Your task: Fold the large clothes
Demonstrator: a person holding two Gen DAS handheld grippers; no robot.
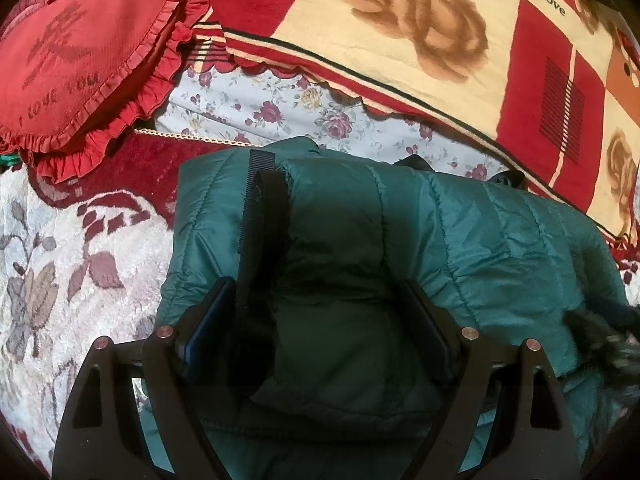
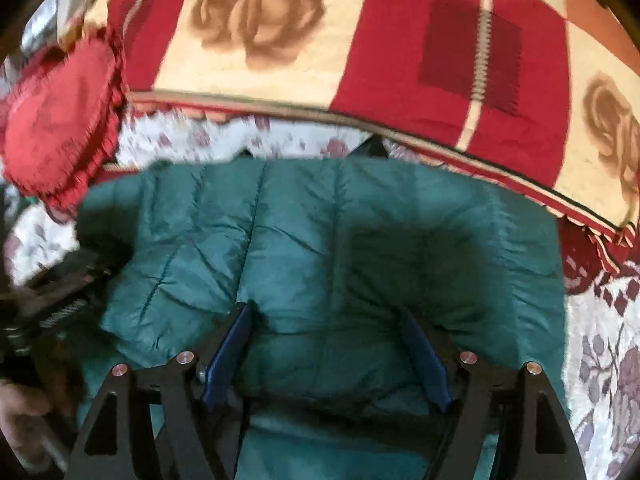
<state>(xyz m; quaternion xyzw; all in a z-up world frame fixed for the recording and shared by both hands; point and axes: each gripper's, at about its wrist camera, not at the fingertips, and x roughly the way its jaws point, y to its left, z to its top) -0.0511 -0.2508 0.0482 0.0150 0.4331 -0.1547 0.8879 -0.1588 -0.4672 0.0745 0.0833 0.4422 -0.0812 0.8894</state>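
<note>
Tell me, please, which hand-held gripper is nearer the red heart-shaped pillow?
Left. The left hand-held gripper sits over the green jacket's end nearest the heart pillow; the right hand-held gripper works further along the jacket, away from it.

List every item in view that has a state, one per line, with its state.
Teal quilted puffer jacket: folded into a bundle, lying on the bed.
Red heart-shaped frilled cushion: lying flat beside the jacket.
Red and cream rose-print blanket: spread behind the jacket.
Left gripper: open, jacket fabric between.
Right gripper: open over the jacket.
</note>
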